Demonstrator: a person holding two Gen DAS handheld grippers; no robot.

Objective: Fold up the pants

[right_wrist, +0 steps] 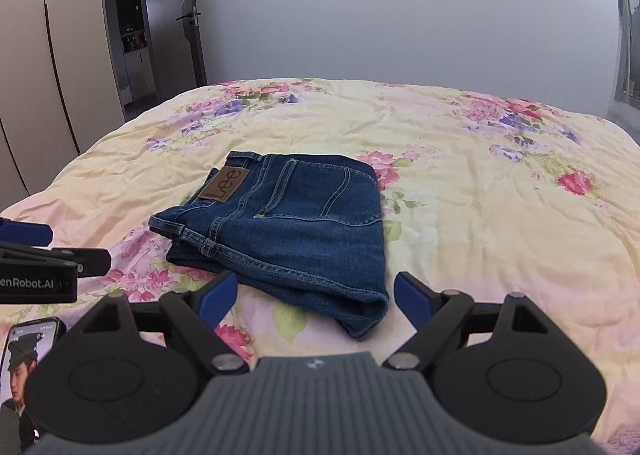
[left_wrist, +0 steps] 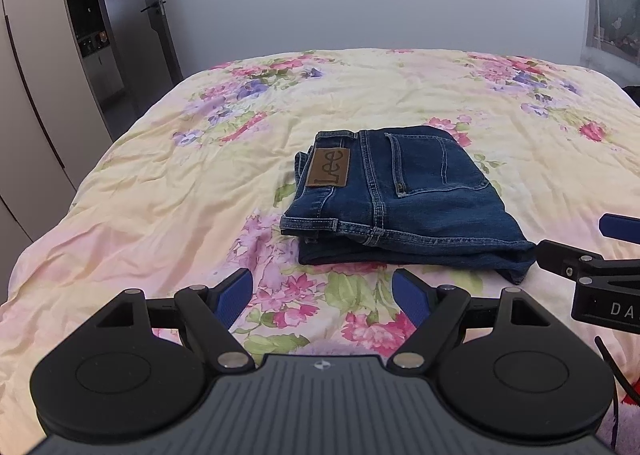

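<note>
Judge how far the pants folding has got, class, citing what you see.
Done: the jeans lie folded in a compact stack on the floral bedspread, Lee patch up. In hand: nothing; left gripper and right gripper have open, empty jaws. Left: seemingly nothing.

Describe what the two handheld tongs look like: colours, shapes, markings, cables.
Both match. The left tongs and right tongs have black linkage arms with silver pivot pins, blue finger pads, two round black discs and a ribbed grey body bearing a small round emblem. The left one's side reads "enRobot.AI"; the right's shows "DA". A thin black cable runs beside the right one.
</note>
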